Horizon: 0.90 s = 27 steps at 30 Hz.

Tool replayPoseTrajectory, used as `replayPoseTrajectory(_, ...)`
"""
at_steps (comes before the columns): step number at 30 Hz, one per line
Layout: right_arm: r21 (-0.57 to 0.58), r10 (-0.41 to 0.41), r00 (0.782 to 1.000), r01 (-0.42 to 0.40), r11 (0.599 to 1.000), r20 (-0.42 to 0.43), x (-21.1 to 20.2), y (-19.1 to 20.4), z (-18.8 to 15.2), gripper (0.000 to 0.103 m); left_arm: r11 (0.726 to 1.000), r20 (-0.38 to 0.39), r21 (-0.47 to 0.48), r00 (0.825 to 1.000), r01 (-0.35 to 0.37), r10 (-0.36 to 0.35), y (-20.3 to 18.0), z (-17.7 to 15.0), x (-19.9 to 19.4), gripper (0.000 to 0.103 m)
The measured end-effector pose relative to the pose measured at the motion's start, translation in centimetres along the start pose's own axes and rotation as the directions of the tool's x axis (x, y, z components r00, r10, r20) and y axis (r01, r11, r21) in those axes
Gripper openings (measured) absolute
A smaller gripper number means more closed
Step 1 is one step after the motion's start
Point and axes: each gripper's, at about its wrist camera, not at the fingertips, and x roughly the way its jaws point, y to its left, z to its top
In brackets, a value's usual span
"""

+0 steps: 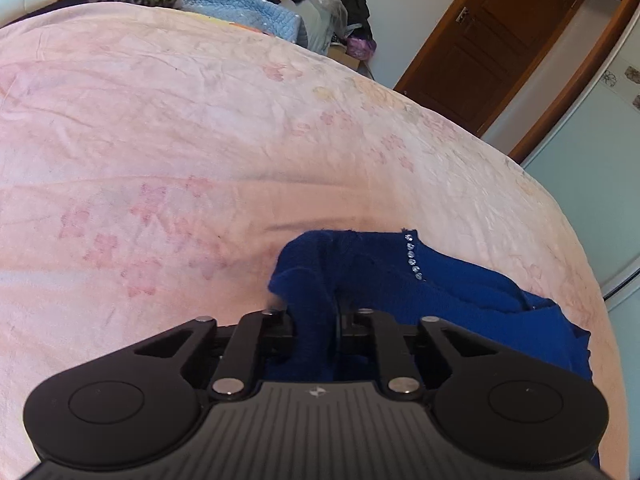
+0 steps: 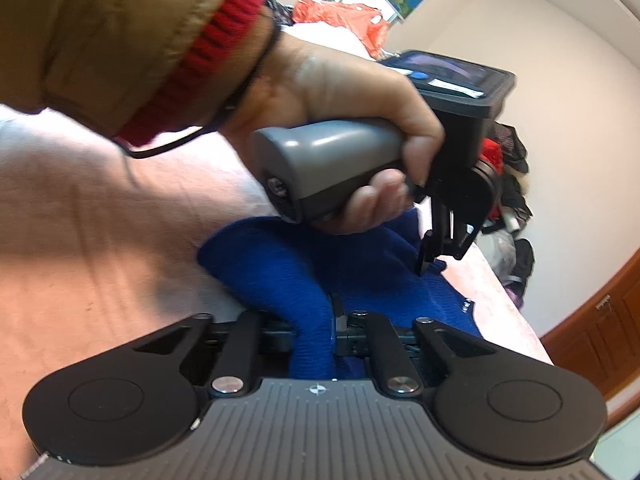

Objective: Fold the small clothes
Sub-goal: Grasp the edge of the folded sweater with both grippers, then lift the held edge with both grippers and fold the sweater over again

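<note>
A small dark blue knit garment [image 1: 360,276] with a row of rhinestones lies bunched on the pink bedspread [image 1: 200,140]. My left gripper [image 1: 316,320] is shut on a fold of it, which fills the gap between the jaws. In the right wrist view my right gripper [image 2: 314,328] is shut on another fold of the same blue garment [image 2: 272,264]. The left gripper [image 2: 430,256] shows there too, held in a hand with a brown sleeve and red cuff, its tips pinching the cloth just ahead.
The bed's edge curves along the right [image 1: 560,220]. Piled clothes and a light blue blanket [image 1: 240,4] sit at the bed's far end. A wooden door [image 1: 500,40] stands beyond. More clothes are heaped by the wall [image 2: 512,184].
</note>
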Motion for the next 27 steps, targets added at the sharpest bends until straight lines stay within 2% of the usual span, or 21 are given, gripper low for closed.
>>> replayPoseTrajectory(6, 0.201, 0.040, 0.994, -0.061, 0.978, 0.105, -3.3, -3.3, -0.5, 0.008, 0.995, 0.048, 0.073, 0.996, -0.074, 0.070, -2.6, -0.4, -2.0, 0.011)
replayPoseTrajectory(9, 0.331, 0.087, 0.984, -0.135, 0.934, 0.156, -5.4, -5.9, -1.8, 0.009, 0.992, 0.067, 0.090, 0.994, -0.093, 0.087, -4.1, -0.2, -3.3, 0.011)
replayPoseTrajectory(11, 0.420, 0.121, 0.975, -0.191, 0.888, 0.186, -6.4, -8.0, -2.7, 0.009, 0.991, 0.074, 0.087, 0.992, -0.105, 0.099, -5.0, 0.1, -4.0, 0.011)
replayPoseTrajectory(13, 0.512, 0.142, 0.966, -0.236, 0.826, 0.216, -7.4, -9.7, -4.1, 0.009, 0.990, 0.080, 0.086, 0.991, -0.114, 0.107, -6.2, 0.3, -4.6, 0.011)
replayPoseTrajectory(18, 0.703, 0.149, 0.933, -0.347, 0.621, 0.329, -9.9, -13.7, -7.9, 0.009, 0.986, 0.103, 0.114, 0.988, -0.125, 0.113, -9.9, 0.5, -5.7, 0.011)
replayPoseTrajectory(23, 0.787, 0.132, 0.890, -0.449, 0.423, 0.437, -12.1, -16.0, -12.7, 0.009, 0.982, 0.127, 0.139, 0.986, -0.128, 0.110, -13.7, 0.5, -6.1, 0.010)
replayPoseTrajectory(27, 0.820, 0.094, 0.868, -0.493, 0.292, 0.488, -13.1, -17.6, -16.3, 0.009, 0.980, 0.138, 0.166, 0.987, -0.108, 0.085, -16.7, 0.3, -5.9, 0.010)
